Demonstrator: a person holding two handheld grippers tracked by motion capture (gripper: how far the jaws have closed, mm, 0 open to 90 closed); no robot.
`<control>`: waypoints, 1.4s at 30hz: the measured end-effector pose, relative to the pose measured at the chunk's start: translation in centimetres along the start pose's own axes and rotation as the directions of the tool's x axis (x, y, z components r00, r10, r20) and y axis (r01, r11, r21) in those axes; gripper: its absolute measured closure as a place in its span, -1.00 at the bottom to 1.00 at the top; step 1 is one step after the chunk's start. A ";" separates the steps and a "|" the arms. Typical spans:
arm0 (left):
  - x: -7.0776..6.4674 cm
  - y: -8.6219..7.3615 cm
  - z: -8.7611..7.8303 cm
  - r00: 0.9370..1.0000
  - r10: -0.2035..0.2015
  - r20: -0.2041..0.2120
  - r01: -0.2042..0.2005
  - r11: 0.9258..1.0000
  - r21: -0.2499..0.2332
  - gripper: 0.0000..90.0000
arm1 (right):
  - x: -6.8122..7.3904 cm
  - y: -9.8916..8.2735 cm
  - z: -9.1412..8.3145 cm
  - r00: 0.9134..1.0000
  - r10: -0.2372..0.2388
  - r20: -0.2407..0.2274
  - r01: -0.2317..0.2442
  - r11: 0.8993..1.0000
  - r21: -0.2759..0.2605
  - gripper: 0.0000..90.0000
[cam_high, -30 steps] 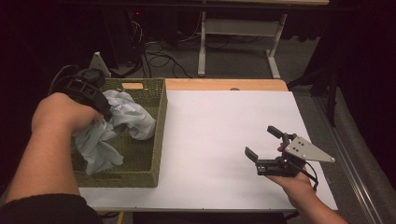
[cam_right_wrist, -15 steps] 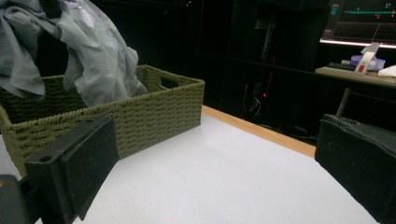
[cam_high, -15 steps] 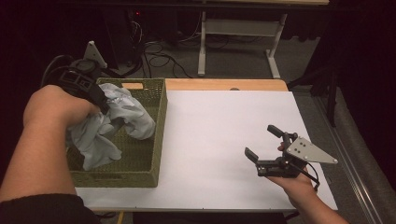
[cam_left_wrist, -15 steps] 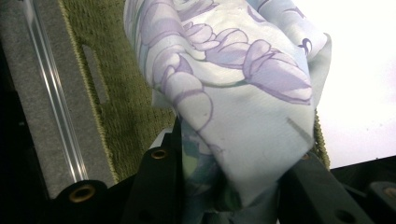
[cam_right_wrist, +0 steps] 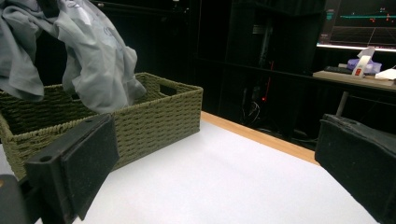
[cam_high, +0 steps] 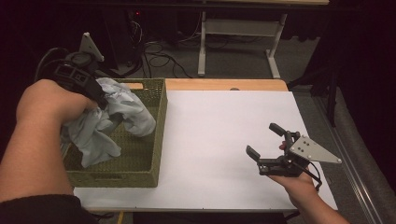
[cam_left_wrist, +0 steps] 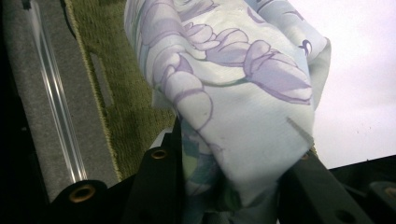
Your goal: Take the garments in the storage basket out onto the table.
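One cloth [cam_left_wrist: 233, 93] in left gripper [cam_left_wrist: 233, 196]

Your high view looks forward and down over the white rectangular table [cam_high: 219, 140]. Your left gripper view sits very close on the pale floral cloth [cam_left_wrist: 233, 93]. Your right gripper view looks level across the table; all 3 share the olive woven rectangular basket [cam_right_wrist: 154, 116].

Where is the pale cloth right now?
In the high view, the pale cloth hangs at the left, pinched in the left claw above the green woven basket, its lower folds inside it.
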State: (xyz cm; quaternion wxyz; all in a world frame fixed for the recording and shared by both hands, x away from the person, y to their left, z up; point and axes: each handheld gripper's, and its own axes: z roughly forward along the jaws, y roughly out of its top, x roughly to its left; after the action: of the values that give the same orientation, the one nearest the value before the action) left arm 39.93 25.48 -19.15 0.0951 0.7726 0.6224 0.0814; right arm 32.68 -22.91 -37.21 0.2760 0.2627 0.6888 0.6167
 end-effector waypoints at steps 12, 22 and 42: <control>0.0 0.1 -2.4 1.000 -0.012 -0.009 0.011 1.000 -0.018 0.54 | 0.0 -0.2 0.0 1.000 0.003 -0.003 -0.003 1.000 0.003 -0.98; -0.2 0.1 -3.9 1.000 -0.018 -0.005 0.017 0.999 -0.030 0.54 | -0.1 -0.2 -0.1 1.000 0.001 -0.001 -0.001 1.000 0.005 -0.98; -2.4 1.1 -5.8 1.000 0.008 0.014 -0.008 0.999 -0.043 0.54 | 0.1 -0.3 -0.1 1.000 0.004 -0.005 -0.004 1.000 0.007 -0.98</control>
State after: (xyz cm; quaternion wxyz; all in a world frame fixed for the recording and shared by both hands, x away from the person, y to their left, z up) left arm 39.00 23.15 -13.26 0.1158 0.7734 0.6167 0.0897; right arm 32.55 -22.91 -37.51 0.2723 0.2635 0.6910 0.6156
